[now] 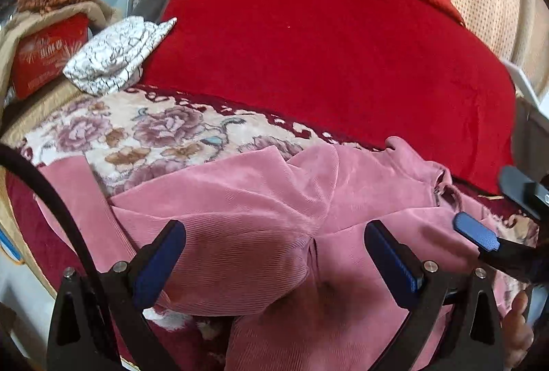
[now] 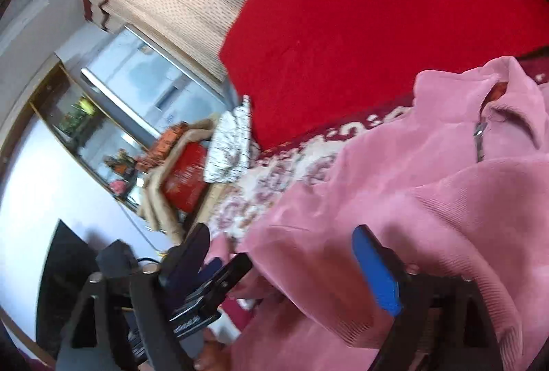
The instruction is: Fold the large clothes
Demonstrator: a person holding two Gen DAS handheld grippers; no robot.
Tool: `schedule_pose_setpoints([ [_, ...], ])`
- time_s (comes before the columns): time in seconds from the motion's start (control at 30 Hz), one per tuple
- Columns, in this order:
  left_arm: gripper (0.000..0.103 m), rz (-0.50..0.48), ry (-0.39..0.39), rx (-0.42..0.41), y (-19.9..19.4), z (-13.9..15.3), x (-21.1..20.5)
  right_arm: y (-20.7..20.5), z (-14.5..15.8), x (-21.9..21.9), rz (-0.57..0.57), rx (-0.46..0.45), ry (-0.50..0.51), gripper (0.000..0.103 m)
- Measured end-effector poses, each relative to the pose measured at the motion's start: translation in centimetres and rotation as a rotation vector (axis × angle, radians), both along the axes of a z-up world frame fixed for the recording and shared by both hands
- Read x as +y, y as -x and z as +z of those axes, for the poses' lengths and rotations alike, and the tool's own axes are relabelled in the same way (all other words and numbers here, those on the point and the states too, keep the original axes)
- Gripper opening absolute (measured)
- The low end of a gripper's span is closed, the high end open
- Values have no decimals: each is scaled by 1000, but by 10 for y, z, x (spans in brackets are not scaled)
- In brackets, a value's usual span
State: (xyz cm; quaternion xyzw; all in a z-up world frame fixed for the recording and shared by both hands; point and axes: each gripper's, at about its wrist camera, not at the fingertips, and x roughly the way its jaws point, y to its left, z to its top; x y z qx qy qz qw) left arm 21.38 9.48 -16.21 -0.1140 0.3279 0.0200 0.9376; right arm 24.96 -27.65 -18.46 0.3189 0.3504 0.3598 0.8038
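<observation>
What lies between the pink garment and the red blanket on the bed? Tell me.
A floral bedspread with a dark red patterned border fills that stretch between the pink garment and the red blanket. The left wrist view shows it best.

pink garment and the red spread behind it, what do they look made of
Pink zip-front garment: seems a soft, matte, fine-ribbed fabric like corduroy or ribbed fleece, going by its narrow parallel ridges. Plain red bedspread: looks like a matte, plush or terry-like cloth, faintly nubby; exact fibre unclear.

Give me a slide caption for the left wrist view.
Open left gripper above a crumpled pink corduroy garment on a floral blanket.
</observation>
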Motion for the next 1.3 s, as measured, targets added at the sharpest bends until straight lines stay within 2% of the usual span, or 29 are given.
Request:
schedule_pose_setpoints([
  [0.1, 103, 10, 15, 12, -2, 0, 4, 7, 0, -18, -58, -42, 1, 88],
  [0.17, 103, 32, 45, 18, -3, 0, 10, 5, 5, -21, -143, -45, 64, 87],
  [0.23, 103, 65, 53, 16, -3, 1, 21, 0, -5, -33, -217, 5, 169, 86],
  [0.3, 103, 117, 52, 12, 0, 4, 34, -5, -20, -46, -242, 68, 250, 78],
  [0.4, 103, 219, 125, 17, 5, 6, 71, -24, -56, -46, -242, 229, 488, 67],
  [0.43, 103, 256, 150, 33, 7, 6, 89, -26, -62, -46, -242, 237, 515, 66],
  [0.53, 103, 358, 146, 48, 24, 11, 128, -28, -52, -54, -243, 211, 467, 65],
  [0.63, 103, 432, 121, 68, 40, 18, 166, -13, -30, -57, -258, 107, 411, 65],
  [0.8, 103, 492, 270, 106, 67, 10, 214, 3, -10, -57, -241, 26, 310, 66],
  [0.93, 103, 436, 396, 158, 64, -8, 213, 11, -5, -41, -202, 0, 326, 66],
  [1.03, 103, 425, 457, 194, 49, -23, 212, 16, -6, -37, -178, 2, 343, 66],
  [1.2, 103, 400, 562, 347, 17, -62, 208, 21, -8, -43, -187, 2, 334, 66],
  [1.3, 101, 402, 607, 315, 10, -69, 206, 20, -8, -50, -205, 12, 319, 66],
])
